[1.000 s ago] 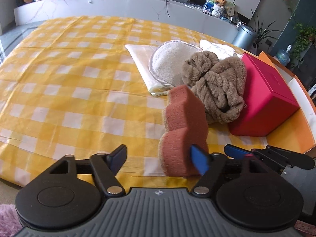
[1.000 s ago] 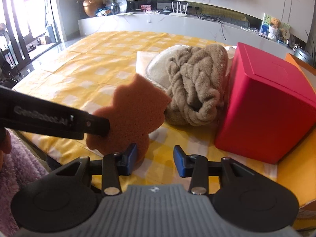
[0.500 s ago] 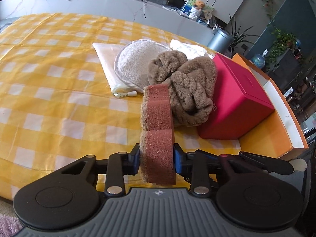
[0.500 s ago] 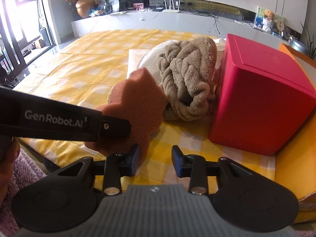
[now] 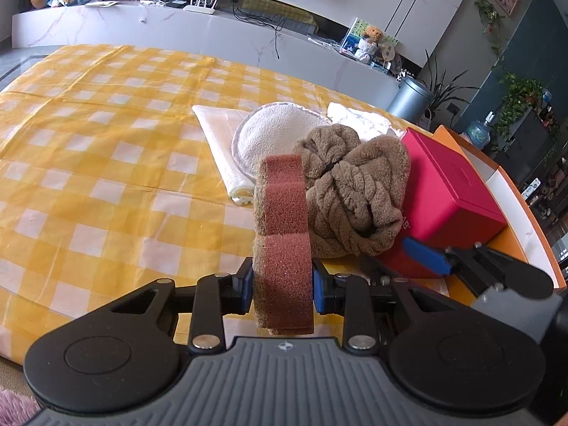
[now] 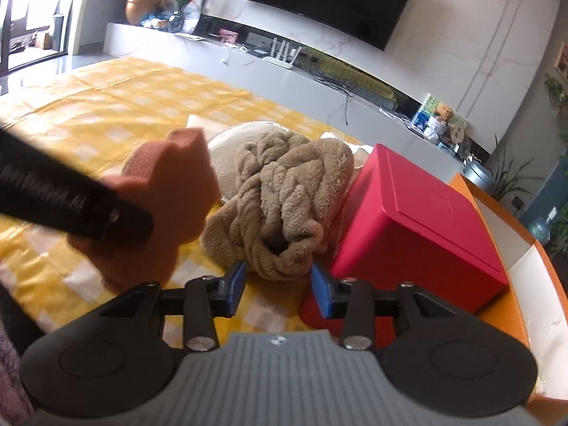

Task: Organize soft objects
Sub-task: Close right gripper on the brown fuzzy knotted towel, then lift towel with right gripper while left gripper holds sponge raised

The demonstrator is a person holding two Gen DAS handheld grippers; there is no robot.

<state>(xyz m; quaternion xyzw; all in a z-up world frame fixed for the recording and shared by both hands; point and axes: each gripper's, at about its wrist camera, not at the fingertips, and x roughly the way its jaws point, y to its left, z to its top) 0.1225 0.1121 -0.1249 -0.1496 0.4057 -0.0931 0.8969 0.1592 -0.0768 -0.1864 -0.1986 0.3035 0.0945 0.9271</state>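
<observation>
Now clamped by left tool [image 5: 283, 285], 1 sponge [image 5: 282, 234], right tool [image 6: 278, 289] parted w/ nothing, 1 brown towel [image 6: 284, 198], 1 red box [image 6: 422, 227], maybe 2 white cloths.

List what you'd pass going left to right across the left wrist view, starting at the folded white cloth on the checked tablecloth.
Folded white cloth → brown sponge held in the left gripper → brown knitted towel → red box → orange tray.

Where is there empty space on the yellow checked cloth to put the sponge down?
Bare yellow checked tablecloth lies left of the folded white cloth. It is crowded where the brown fluffy towel presses against the red box.
</observation>
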